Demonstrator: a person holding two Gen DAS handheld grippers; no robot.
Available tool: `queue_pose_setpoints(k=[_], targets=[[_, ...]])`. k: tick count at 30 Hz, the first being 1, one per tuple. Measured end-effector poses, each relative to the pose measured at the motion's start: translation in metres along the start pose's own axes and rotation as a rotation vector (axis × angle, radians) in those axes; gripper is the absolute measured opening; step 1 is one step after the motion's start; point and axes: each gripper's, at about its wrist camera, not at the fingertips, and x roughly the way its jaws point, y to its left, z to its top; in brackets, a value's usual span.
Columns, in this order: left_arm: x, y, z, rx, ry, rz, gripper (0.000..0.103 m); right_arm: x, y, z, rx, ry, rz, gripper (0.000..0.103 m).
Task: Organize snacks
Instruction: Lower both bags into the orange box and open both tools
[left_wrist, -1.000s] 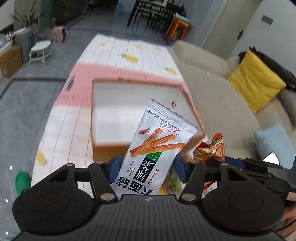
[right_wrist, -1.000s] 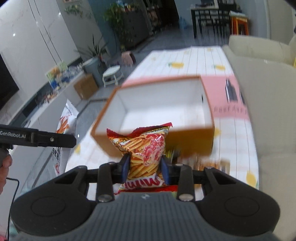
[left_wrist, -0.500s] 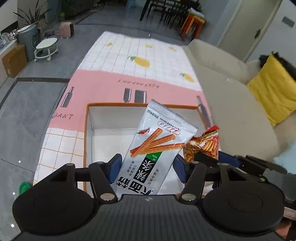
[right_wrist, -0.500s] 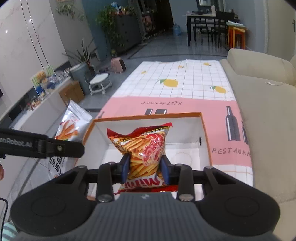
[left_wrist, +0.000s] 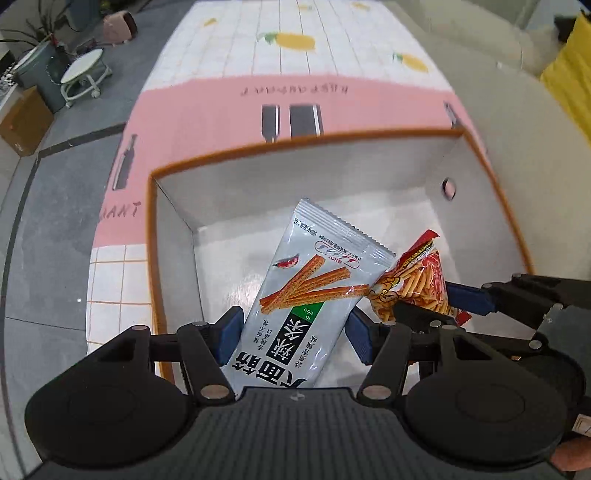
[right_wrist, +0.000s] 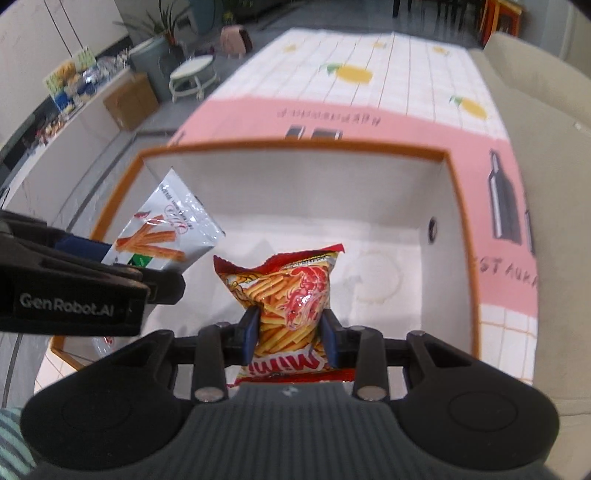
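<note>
My left gripper is shut on a silver spicy-stick snack packet and holds it over the open orange-rimmed white box. My right gripper is shut on a red and yellow Mimi chips bag, held over the same box. In the left wrist view the chips bag and the right gripper sit just right of the silver packet. In the right wrist view the silver packet and the left gripper are at the left. The box floor under both bags is bare.
The box stands on a low table with a pink and white lemon-print cloth. A beige sofa with a yellow cushion runs along the right. A small white stool and a cardboard carton stand on the grey floor at left.
Both grippers have moved forward and down over the box with their snack bags. The box has grown in both views and now lies right below the bags.
</note>
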Motion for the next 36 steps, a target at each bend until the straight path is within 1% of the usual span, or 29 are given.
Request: queue_pose_setpoints(k=[3, 9, 17, 21, 23, 24, 25, 27, 30, 33, 36], targets=[[0.009, -0.003, 0.0, 0.035, 0.035, 0.015, 0.069, 0.012, 0.0, 0.0, -0.001, 0.046, 0.007, 0.033], [0.023, -0.003, 0.0, 0.056, 0.076, 0.042, 0.069, 0.03, 0.0, -0.005, 0.0, 0.111, 0.012, 0.033], [0.027, -0.006, -0.003, 0.084, 0.084, 0.059, 0.069, 0.037, 0.002, -0.009, -0.013, 0.15, -0.013, 0.034], [0.026, -0.006, -0.003, 0.086, 0.089, 0.055, 0.069, 0.041, 0.006, -0.009, -0.041, 0.164, -0.034, 0.034], [0.025, -0.006, -0.004, 0.085, 0.083, 0.053, 0.069, 0.039, 0.007, -0.011, -0.047, 0.154, -0.042, 0.035], [0.024, -0.006, -0.004, 0.084, 0.08, 0.053, 0.069, 0.039, 0.008, -0.01, -0.049, 0.151, -0.044, 0.036], [0.024, -0.006, -0.005, 0.083, 0.076, 0.054, 0.069, 0.037, 0.009, -0.01, -0.049, 0.148, -0.044, 0.041], [0.025, -0.006, -0.006, 0.086, 0.071, 0.055, 0.069, 0.034, 0.011, -0.011, -0.053, 0.14, -0.048, 0.042], [0.026, -0.006, -0.008, 0.087, 0.09, 0.057, 0.07, 0.027, 0.014, -0.012, -0.071, 0.118, -0.063, 0.047], [0.025, -0.004, -0.011, 0.08, 0.088, 0.051, 0.069, 0.019, 0.016, -0.013, -0.085, 0.102, -0.08, 0.047], [0.018, -0.005, -0.012, 0.089, 0.072, 0.062, 0.069, 0.01, 0.016, -0.014, -0.081, 0.086, -0.088, 0.048]])
